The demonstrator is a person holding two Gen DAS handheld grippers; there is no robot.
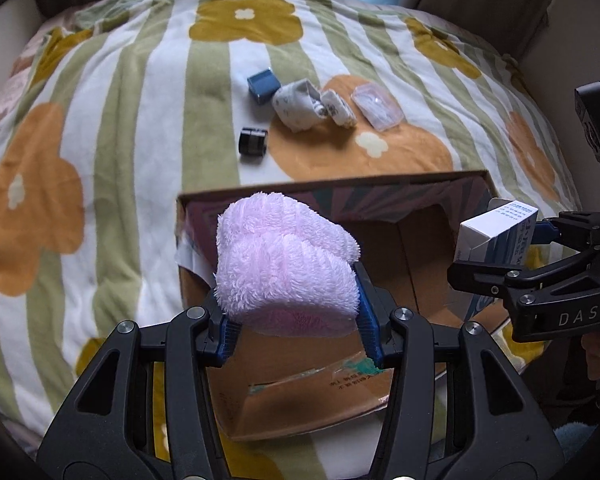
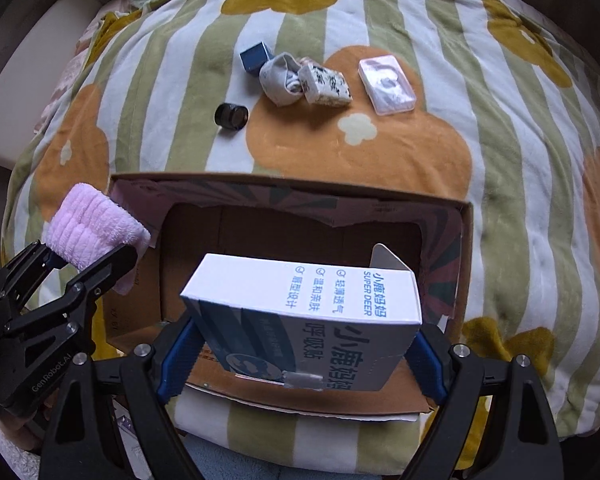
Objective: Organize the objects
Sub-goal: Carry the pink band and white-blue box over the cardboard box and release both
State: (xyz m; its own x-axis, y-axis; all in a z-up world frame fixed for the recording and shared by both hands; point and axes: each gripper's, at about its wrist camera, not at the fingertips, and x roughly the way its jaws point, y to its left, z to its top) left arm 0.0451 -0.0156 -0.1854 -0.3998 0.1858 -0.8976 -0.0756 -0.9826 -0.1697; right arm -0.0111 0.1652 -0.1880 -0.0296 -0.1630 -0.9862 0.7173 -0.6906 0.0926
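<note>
Left gripper point(image 1: 296, 316), black frame with blue pads, is closed about a folded fluffy pink towel point(image 1: 286, 264), pads pressing its two sides, the towel held above the near left part of an open brown cardboard box point(image 1: 400, 240). Right gripper point(image 2: 300, 360) is clamped on a white and blue carton printed with Chinese text and "SUPER DEER" point(image 2: 312, 304), held over the box interior with one end flap standing open. The box lies on a plush blanket with green and white stripes and orange and mustard flowers point(image 1: 120, 120). Beyond the far wall of the box, on the blanket: a short black cylinder point(image 1: 253, 142) on its side; further back, a row running left to right: a small blue box point(image 1: 262, 85), a crumpled grey-white sock point(image 1: 294, 106) touching a small white patterned pouch point(image 1: 339, 107), and a clear flat plastic case point(image 1: 376, 106) just beside the pouch.
</note>
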